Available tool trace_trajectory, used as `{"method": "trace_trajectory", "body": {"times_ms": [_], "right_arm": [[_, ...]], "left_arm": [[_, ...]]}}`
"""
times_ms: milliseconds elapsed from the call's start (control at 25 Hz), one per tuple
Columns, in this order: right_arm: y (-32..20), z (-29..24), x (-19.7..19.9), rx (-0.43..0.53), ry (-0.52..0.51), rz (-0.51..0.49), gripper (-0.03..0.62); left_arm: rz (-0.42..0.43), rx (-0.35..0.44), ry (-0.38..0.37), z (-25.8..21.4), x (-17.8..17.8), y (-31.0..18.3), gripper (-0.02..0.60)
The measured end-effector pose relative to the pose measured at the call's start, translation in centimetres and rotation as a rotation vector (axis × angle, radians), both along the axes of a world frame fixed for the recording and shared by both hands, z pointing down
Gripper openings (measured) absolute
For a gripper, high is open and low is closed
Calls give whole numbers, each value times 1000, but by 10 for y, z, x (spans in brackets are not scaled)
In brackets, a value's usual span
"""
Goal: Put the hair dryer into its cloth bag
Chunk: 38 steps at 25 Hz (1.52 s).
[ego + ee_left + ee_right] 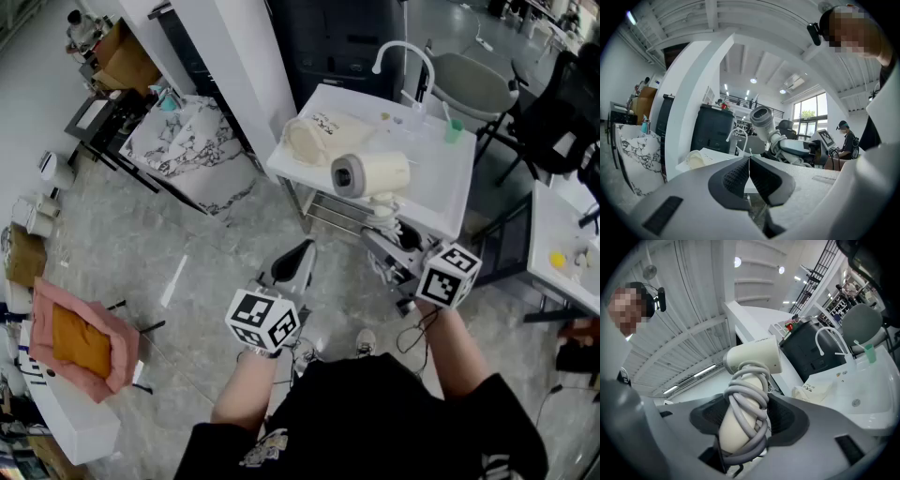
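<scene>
My right gripper [382, 231] is shut on the handle of a cream hair dryer [370, 174], whose grey cord is wound round that handle. The dryer hangs over the front edge of a white sink table [441, 187], its barrel lying level. In the right gripper view the pads [785, 416] press both sides of the corded handle [743, 413]. The cream cloth bag [319, 136] with dark print lies on the table's left part, apart from the dryer. My left gripper [298, 261] is shut and empty, low in front of the table; its view shows the dryer [761, 119] and the bag [696, 159].
A white faucet [403, 52] and a green cup [453, 129] stand at the table's back. A grey chair [473, 80] is behind it. A marble-patterned block [187, 150] and a white pillar stand to the left. A pink cushion [80, 342] lies on the floor at left.
</scene>
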State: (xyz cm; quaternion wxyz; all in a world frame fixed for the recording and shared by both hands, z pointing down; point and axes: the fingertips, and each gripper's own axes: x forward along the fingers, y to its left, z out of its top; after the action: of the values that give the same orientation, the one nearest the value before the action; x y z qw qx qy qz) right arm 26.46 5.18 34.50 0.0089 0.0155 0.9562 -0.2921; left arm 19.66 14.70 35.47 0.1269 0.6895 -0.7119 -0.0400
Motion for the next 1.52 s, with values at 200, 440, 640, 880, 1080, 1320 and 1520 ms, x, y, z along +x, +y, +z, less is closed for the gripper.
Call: {"method": "trace_trajectory", "body": {"times_ms": [200, 440, 640, 880, 1080, 1320, 1520], "right_arm": [[0, -2, 2, 0, 2, 3, 249], [0, -1, 4, 13, 0, -3, 250], [-4, 2, 11, 64, 11, -16, 253], [-14, 10, 21, 64, 31, -50, 253], [-29, 11, 29, 59, 31, -70, 253], [-41, 14, 36, 62, 31, -87, 253], [-48, 13, 34, 50, 24, -85, 253]], "left_arm": [[-2, 0, -1, -2, 0, 1, 6], [-10, 1, 0, -1, 2, 2, 6], [-29, -4, -25, -1, 8, -2, 8], [-53, -24, -43, 4, 19, -10, 110], [-96, -34, -73, 4, 22, -19, 178], [-121, -33, -91, 1, 27, -28, 190], [-125, -35, -98, -2, 22, -34, 190]]}}
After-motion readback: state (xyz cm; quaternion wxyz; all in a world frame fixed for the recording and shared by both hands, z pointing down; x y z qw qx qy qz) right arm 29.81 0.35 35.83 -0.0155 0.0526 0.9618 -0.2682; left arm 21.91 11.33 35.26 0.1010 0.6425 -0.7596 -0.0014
